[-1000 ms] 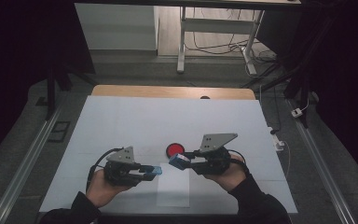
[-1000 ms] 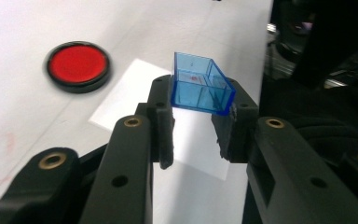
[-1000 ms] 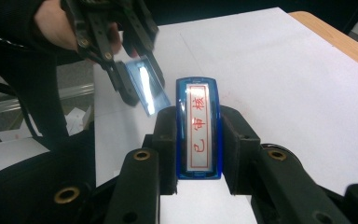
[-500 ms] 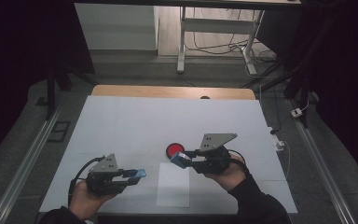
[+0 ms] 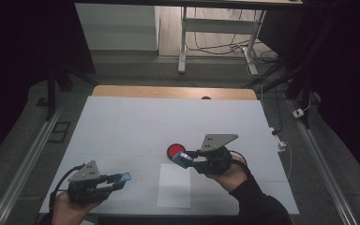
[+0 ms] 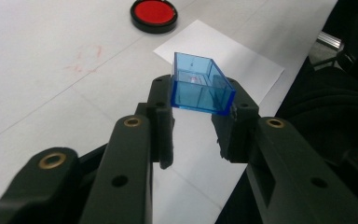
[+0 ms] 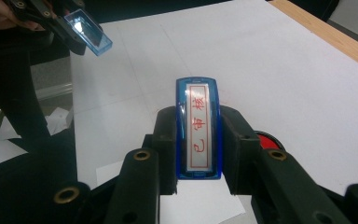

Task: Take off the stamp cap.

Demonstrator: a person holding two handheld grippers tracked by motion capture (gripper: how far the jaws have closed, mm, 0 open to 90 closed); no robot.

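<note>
High view: the left gripper [image 5: 122, 178] pinches a clear blue plastic stamp cap [image 5: 123, 177] low over the white-covered desk [image 5: 131, 122], well to the left of the white paper sheet [image 5: 174, 185]. The right gripper [image 5: 183, 158] pinches a blue rectangular stamp body [image 5: 183, 158] just above the sheet's far edge, beside the round red ink pad [image 5: 174, 150]. Judging by this, the cap is off and held aside so the stamp face is free for inking or printing. Both forearms come in low, hands wrapped around the gripper bodies, the jaws pointing toward the sheet.

Left gripper view: the cap [image 6: 200, 84] sits clamped by its side walls, open end tilted up, with the sheet [image 6: 233, 60] and ink pad [image 6: 153, 14] beyond.

Right gripper view: the stamp [image 7: 198, 133] is gripped by its long sides, its red-lettered face turned toward the camera; the ink pad [image 7: 266, 140] peeks from behind the jaw beside it.
</note>
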